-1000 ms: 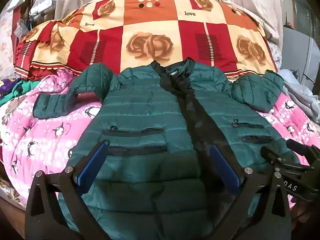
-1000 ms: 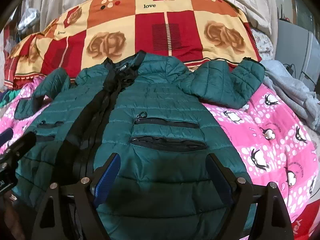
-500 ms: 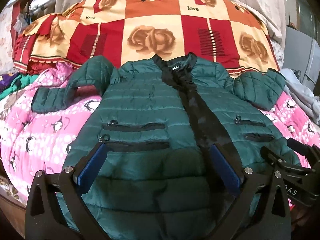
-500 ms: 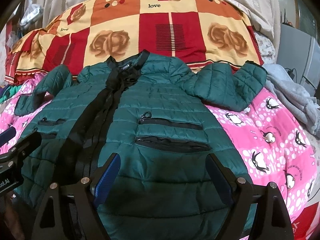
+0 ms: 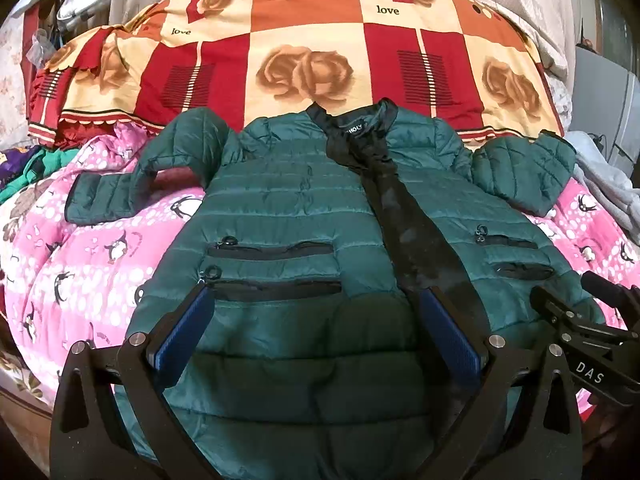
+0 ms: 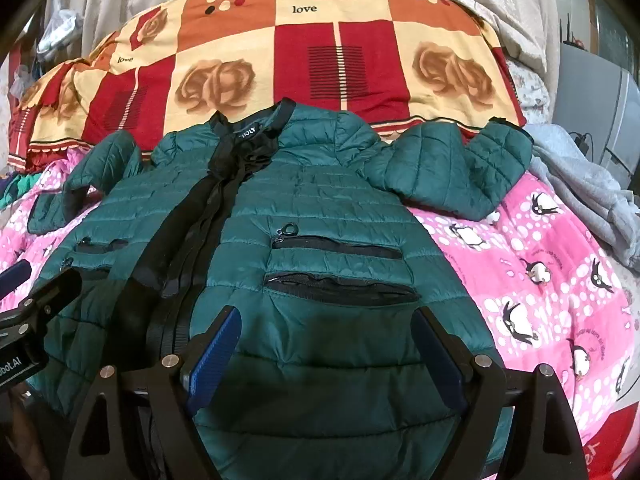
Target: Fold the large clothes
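- dark green quilted jacket point(image 5: 288, 216) lay front-up on the bed, over a pink penguin-print quilt point(image 5: 80, 264); collar at the far end against a red and cream rose-print quilt point(image 5: 304, 60), hem at the near end under the tongs.
- front was open; black lining strip point(image 5: 404, 216) ran from collar toward hem.
- left sleeve point(image 5: 132, 184) lay bent out to the left; right sleeve point(image 6: 448, 172) was bunched out to the right, near a grey garment point(image 6: 592, 196).
- left tongs point(image 5: 316, 332) were spread, hovering above the lower left panel; nothing between the blue pads point(image 5: 186, 332).
- right tongs point(image 6: 324, 348) were likewise spread, above the lower right panel just below the two zip pockets point(image 6: 340, 264); nothing pinched.
- the two tongs sat side by side at the near end; each showed at the edge of the other's view.
- judged step: start of fold, no crease made yet.
- to do it well: close the two front panels over the lining first, then bring each sleeve across the chest flat, pinching at cuff or shoulder seam, not mid-panel.
- padding is slippery and springy; take a deep bite of fabric and press each fold down, or it will likely slide back.
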`<move>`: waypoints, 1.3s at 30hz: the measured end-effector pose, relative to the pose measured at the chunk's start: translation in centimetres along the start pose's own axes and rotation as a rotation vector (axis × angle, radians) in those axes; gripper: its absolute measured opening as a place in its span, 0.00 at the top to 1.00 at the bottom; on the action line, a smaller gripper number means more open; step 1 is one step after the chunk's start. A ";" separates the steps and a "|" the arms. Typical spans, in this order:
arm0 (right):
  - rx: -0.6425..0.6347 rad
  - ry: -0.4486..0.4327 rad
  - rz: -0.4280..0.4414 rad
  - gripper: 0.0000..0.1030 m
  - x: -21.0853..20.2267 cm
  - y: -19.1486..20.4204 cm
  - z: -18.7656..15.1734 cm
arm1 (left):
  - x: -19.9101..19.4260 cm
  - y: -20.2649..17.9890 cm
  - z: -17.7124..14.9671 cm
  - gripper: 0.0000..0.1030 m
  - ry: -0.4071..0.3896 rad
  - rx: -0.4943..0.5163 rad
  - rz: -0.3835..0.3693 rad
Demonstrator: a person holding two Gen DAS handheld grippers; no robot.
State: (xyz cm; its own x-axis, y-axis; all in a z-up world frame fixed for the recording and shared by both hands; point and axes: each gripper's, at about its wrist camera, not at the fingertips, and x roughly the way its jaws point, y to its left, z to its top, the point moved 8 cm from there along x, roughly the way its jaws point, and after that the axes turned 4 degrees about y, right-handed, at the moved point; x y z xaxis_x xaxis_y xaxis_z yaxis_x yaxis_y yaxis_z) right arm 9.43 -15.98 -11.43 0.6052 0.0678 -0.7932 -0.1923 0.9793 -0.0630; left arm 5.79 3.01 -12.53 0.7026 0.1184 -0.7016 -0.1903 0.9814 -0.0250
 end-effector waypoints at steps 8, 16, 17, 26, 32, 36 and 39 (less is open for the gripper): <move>0.011 0.003 0.010 0.18 0.0 0.0 0.0 | 0.1 0.1 0.0 0.00 0.000 -0.001 0.000; 0.008 0.002 0.007 0.18 0.0 0.0 0.0 | 0.1 0.0 -0.2 0.00 0.002 -0.001 -0.004; 0.008 0.002 0.007 0.18 0.0 0.0 0.0 | 0.2 0.0 -0.2 0.00 0.003 -0.001 -0.005; 0.010 0.002 0.008 0.18 0.0 -0.1 0.0 | 0.3 -0.2 -0.3 0.00 0.010 0.000 -0.008; 0.010 0.001 0.008 0.18 0.1 -0.1 0.0 | 0.3 -0.1 -0.3 0.00 0.010 -0.001 -0.006; 0.010 0.001 0.008 0.18 0.1 -0.1 0.0 | 0.3 -0.1 -0.3 0.00 0.010 -0.001 -0.007; 0.011 0.000 0.008 0.18 0.1 -0.2 -0.1 | 0.3 -0.1 -0.2 0.00 0.010 -0.001 -0.008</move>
State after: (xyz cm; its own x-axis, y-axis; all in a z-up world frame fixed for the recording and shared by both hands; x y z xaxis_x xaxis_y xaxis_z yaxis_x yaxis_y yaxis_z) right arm 9.48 -16.18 -11.52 0.6040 0.0758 -0.7934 -0.1884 0.9808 -0.0497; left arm 5.87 2.90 -12.89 0.6973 0.1092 -0.7084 -0.1858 0.9821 -0.0314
